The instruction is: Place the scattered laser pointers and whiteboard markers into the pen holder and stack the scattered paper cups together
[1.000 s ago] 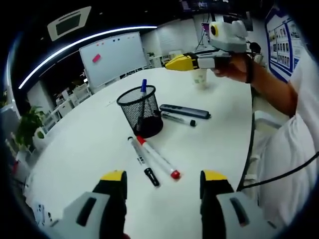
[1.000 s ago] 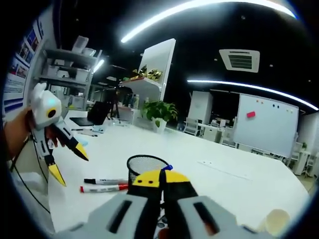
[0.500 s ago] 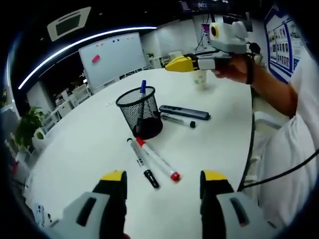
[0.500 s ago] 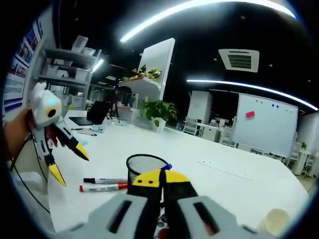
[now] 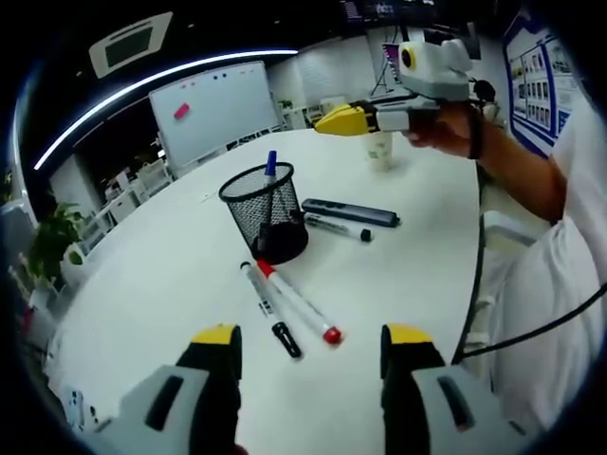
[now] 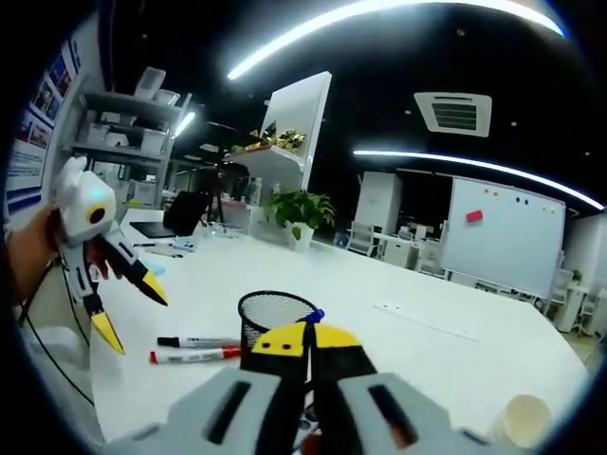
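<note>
L tool open above table edge; R tool closed, empty; 2 markers beside holder.

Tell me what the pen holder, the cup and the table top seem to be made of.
Pen holder: black wire mesh, likely metal; you can see through its grid. Cup: pale and matte, probably paper. Table: smooth white top with soft reflections, perhaps laminate.

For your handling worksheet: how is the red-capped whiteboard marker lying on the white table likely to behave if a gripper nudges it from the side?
The red-capped marker looks like a round, rigid barrel lying flat on the smooth table, so it would probably roll, not flex. It touches the black-capped marker, which would likely shift too.
</note>
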`<state>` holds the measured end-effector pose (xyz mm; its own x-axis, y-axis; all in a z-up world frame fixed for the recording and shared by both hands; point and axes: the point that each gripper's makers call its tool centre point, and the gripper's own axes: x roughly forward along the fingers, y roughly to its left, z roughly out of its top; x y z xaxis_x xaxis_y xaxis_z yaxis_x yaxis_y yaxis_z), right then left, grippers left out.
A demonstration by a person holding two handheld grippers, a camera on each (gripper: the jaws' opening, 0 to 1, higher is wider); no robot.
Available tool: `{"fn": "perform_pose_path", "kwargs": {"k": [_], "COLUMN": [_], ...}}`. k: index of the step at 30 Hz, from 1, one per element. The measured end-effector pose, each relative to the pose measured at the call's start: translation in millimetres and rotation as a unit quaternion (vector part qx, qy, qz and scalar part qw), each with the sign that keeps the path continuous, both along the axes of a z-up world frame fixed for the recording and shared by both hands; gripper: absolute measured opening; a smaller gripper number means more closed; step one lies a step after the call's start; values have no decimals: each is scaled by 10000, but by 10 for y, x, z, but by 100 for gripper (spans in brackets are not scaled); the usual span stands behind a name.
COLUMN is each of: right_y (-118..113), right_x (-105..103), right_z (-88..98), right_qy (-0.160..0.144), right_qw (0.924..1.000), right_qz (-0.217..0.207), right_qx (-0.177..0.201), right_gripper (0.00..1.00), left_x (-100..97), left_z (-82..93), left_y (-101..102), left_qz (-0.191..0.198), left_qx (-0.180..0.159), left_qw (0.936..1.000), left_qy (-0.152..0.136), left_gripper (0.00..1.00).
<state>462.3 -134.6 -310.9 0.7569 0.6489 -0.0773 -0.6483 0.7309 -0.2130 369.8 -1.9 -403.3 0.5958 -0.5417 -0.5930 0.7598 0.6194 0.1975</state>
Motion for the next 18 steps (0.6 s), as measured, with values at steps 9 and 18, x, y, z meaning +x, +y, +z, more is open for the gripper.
{"fn": "perform_pose_path", "kwargs": {"k": [9,18], "right_y": [-4,-18], "right_x": [-9,-1], "right_z": [12,0], "right_qy": [-11,5], "right_qw": [10000,10000], "right_qz": [-8,-34], "right_qx": [9,11], "right_gripper": [2,4], "left_x": [-3,-13], "left_z": [-2,-5], "left_y": [-13,-12], "left_qz": [-22,-33], "left_qx": [4,47], "left_qw": [10000,10000], "left_qy": [6,1], "left_gripper": [60,60]}}
